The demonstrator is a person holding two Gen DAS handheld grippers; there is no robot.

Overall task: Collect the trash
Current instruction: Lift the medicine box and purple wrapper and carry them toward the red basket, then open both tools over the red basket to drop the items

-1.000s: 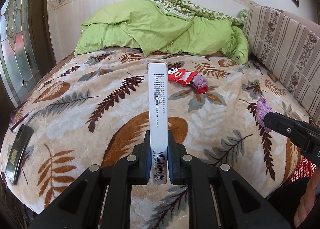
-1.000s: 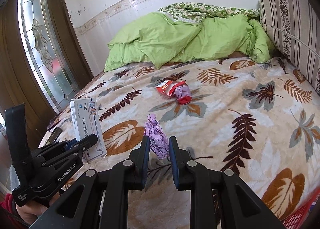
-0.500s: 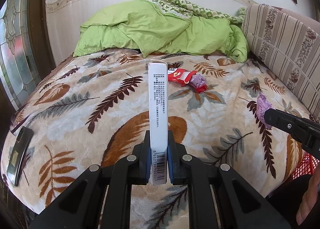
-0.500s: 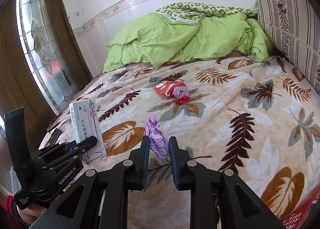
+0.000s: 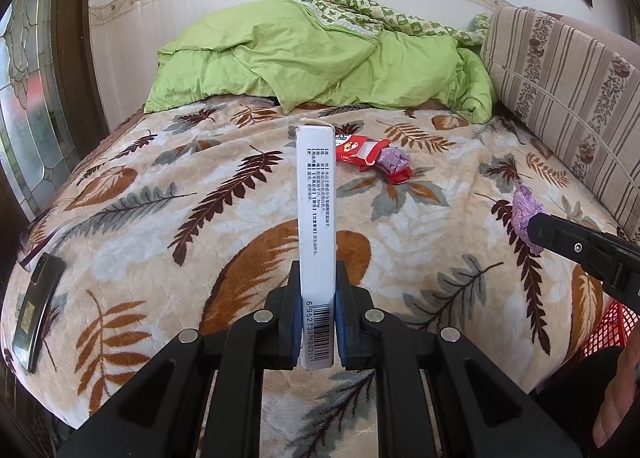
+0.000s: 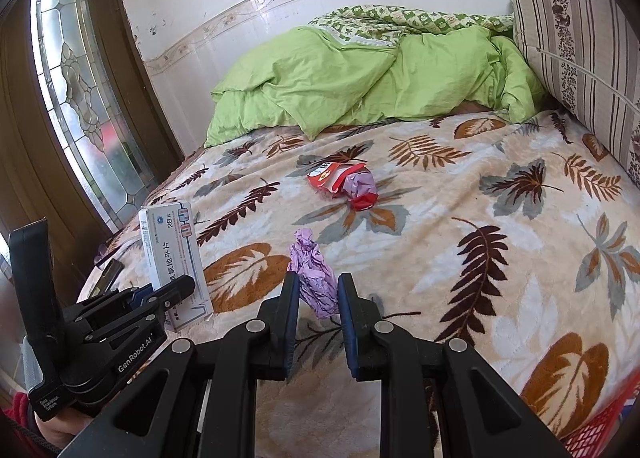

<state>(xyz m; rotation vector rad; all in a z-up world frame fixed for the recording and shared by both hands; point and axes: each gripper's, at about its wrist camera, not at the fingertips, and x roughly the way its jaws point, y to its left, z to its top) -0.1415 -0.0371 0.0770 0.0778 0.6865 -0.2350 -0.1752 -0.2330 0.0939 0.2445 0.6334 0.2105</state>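
The white medicine box (image 5: 316, 242) stands clamped upright in the left hand-held gripper (image 5: 317, 298); the right hand-held gripper (image 6: 319, 290) grips crumpled purple paper (image 6: 314, 274) above the bed (image 6: 500, 258). Both seem ready for the red basket (image 5: 604, 332); the red wrapper (image 6: 340, 181) remains.

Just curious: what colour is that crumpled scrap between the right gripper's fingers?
Pale purple crumpled wrapper, clearest in the right wrist view.

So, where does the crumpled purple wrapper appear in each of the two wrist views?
Left wrist view: the crumpled purple wrapper is at the right edge, just beyond the right gripper tip.
Right wrist view: it is low in the centre, between the two fingers of that gripper.
Shared landmark: the red snack packet lying further up the leaf-patterned blanket.
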